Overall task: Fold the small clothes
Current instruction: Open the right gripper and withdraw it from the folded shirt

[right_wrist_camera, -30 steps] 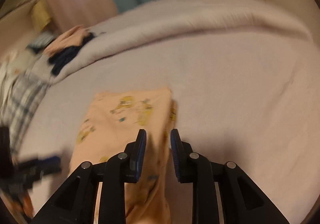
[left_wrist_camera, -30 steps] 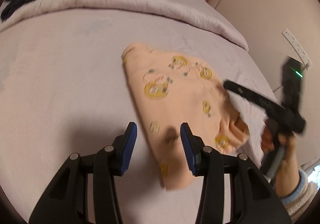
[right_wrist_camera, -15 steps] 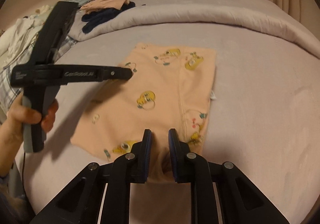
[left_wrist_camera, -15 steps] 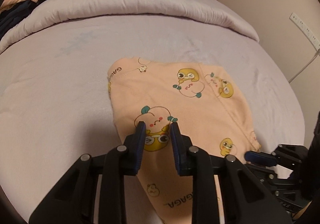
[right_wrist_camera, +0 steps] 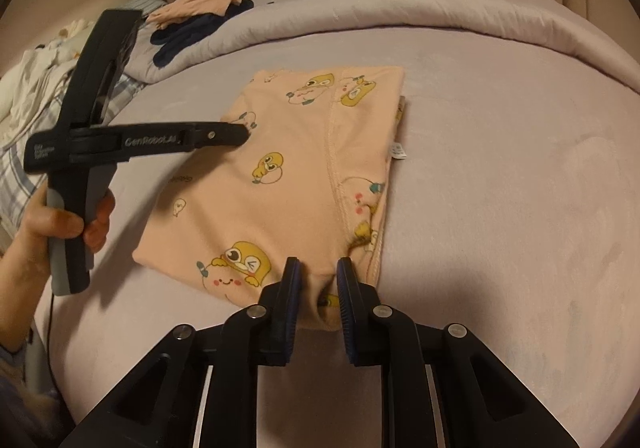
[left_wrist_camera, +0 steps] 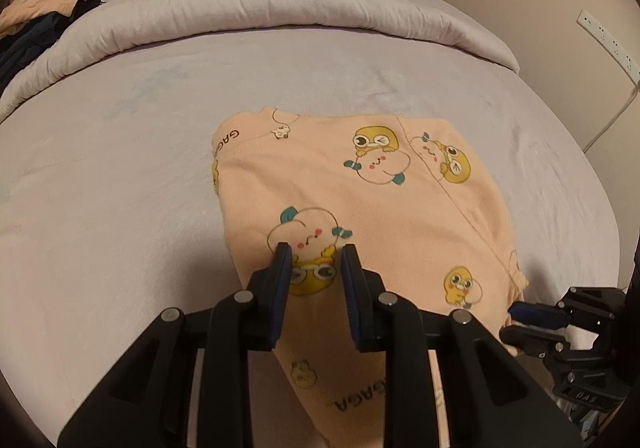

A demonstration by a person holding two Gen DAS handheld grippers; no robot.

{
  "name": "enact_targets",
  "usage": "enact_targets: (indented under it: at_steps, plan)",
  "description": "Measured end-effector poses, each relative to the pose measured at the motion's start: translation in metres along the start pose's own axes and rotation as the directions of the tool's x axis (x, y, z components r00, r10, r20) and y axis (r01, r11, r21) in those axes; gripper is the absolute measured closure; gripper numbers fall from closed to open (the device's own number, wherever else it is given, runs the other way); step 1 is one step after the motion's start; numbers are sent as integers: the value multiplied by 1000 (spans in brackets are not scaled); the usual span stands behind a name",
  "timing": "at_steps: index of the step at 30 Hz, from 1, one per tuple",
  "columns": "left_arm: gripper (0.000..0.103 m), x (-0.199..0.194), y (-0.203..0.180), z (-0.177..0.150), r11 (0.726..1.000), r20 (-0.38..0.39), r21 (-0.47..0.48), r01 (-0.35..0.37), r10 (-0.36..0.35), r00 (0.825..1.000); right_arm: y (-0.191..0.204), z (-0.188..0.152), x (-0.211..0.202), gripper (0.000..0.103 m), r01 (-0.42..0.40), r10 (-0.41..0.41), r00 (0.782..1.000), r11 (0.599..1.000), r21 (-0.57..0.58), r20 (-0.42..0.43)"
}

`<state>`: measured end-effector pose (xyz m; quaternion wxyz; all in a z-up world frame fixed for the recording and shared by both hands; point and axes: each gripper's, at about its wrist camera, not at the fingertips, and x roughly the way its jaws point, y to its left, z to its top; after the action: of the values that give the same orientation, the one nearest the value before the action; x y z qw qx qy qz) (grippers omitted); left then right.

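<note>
Since a second ago both my claws have swung in over the garment, and in the last half second they have barely shifted. Largest first: the lilac bed (left_wrist_camera: 120, 188) carries everything, its rolled duvet (left_wrist_camera: 260, 16) running across the far side with a heap of other clothes (right_wrist_camera: 196, 14) at one end. On the flat sheet lies the peach cartoon-print garment (right_wrist_camera: 288, 176), already folded into a rough rectangle, its long axis running away from my right claw toward the duvet.

My right gripper (right_wrist_camera: 318, 276) sits at the near short edge, where a small bunch of fabric rises between the pads; they look nearly closed on that hem, though I can't tell whether it is truly pinched. My left gripper (left_wrist_camera: 314, 260) hovers over the side, narrowly parted, nothing between its fingers; from the right view its tip is near the far left corner.

So the right claw is the nearer one to a graspable edge, and the cloth stretches straight ahead of it. A fold away from me, along that axis, looks like the next call.
</note>
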<state>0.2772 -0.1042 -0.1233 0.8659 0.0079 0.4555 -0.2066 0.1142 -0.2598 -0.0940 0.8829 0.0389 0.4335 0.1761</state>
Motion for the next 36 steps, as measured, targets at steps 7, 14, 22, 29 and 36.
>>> enact_targets:
  at_steps: [7, 14, 22, 29, 36]
  plan:
    - [77, -16, -6, -11, 1000, 8, 13, -16, 15, 1000, 3, 2, -14, 83, -10, 9, 1000, 1000, 12, 25]
    - [77, -25, -10, -18, 999, 8, 21, -28, 28, 1000, 4, 8, -29, 80, -10, 8, 998, 1000, 23, 68]
    - [77, -32, -14, -26, 999, 11, 33, -36, 36, 999, 15, 32, -30, 72, -16, 16, 992, 1000, 4, 128]
    - [77, -34, -15, -34, 998, 7, 43, -43, 42, 999, 22, 56, -10, 72, 1, -1, 990, 1000, -6, 144]
    - [77, -31, -17, -42, 997, 4, 61, -51, 51, 999, 12, 67, 27, 72, 57, -59, 996, 998, 33, 72]
